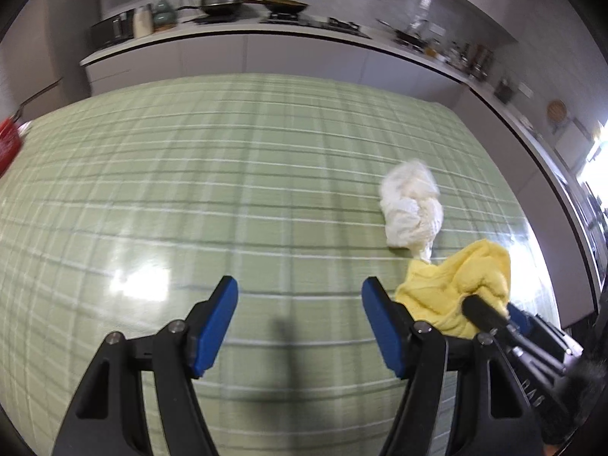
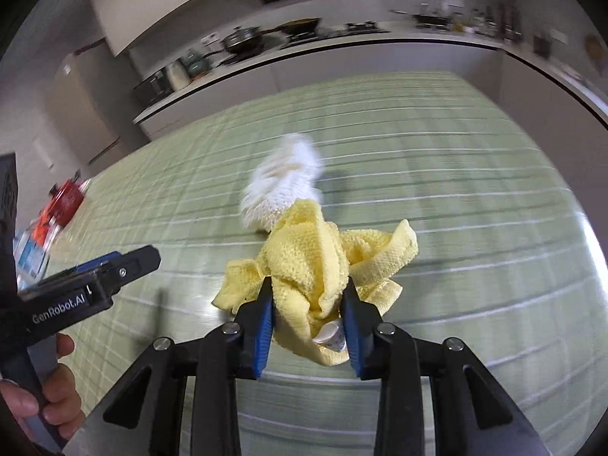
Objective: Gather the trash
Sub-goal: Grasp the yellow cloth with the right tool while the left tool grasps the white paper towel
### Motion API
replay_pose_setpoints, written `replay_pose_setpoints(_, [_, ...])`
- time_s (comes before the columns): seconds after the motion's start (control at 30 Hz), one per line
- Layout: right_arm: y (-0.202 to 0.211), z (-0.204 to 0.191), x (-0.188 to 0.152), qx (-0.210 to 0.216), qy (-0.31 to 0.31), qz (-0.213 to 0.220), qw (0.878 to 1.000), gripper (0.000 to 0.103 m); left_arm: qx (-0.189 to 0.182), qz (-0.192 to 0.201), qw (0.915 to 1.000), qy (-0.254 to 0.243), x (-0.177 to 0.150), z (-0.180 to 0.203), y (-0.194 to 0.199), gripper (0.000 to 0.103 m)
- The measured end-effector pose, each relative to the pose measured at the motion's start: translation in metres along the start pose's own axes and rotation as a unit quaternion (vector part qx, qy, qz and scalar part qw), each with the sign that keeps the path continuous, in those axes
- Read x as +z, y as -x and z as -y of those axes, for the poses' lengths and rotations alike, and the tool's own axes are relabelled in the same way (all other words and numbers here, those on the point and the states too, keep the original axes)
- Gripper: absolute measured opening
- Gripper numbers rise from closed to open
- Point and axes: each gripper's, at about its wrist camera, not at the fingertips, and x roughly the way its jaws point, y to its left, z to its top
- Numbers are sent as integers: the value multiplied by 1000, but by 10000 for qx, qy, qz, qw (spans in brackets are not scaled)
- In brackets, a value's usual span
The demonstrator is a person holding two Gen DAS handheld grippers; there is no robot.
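The yellow cloth [image 2: 304, 262] sits crumpled at the centre of the right wrist view, on the green checked tablecloth [image 2: 475, 190], with the right gripper [image 2: 307, 304] clamped on its near folds. A small white cup-like scrap [image 2: 332, 336] peeks from the folds between the jaws. Just behind the cloth, touching it, lies a crumpled white paper towel [image 2: 281, 186], blurred here.

The grip looks to catch only loose folds, so the scrap could drop out on lifting, and the cloth may drag the paper towel along.

The left gripper [image 1: 300, 300], low in its own view, stands apart and empty, just left of the cloth. At the far left edge sit a red item [image 2: 68, 197] and some packaging, too blurred to tell. Nothing blocks the way.
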Motion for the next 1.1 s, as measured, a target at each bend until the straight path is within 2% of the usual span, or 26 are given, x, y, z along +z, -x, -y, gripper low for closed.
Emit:
replay_pose_setpoints(0.17, [12,44,7,-250,-304,143,9991,35,-176,-92,9994,-297,1,39,-11,69])
replay_pose_setpoints(0.43, [19,98,23,-456,-590,316,9967,35,-324,-151,9984,-432,13,76,-25,69])
replay_pose_setpoints(0.63, [13,120,33,-483,-689,337,9959,35,-403,-136,9981,-437,27,90,-37,69])
replay_pose_setpoints(0.9, [7,134,42,-538,-724,405,9951,35,-71,-130,9987,-490,32,95,-51,69])
replay_pose_setpoints(1.1, [-2,137,46,-673,-741,354,9943,35,-104,-120,9985,-516,39,100,-57,69])
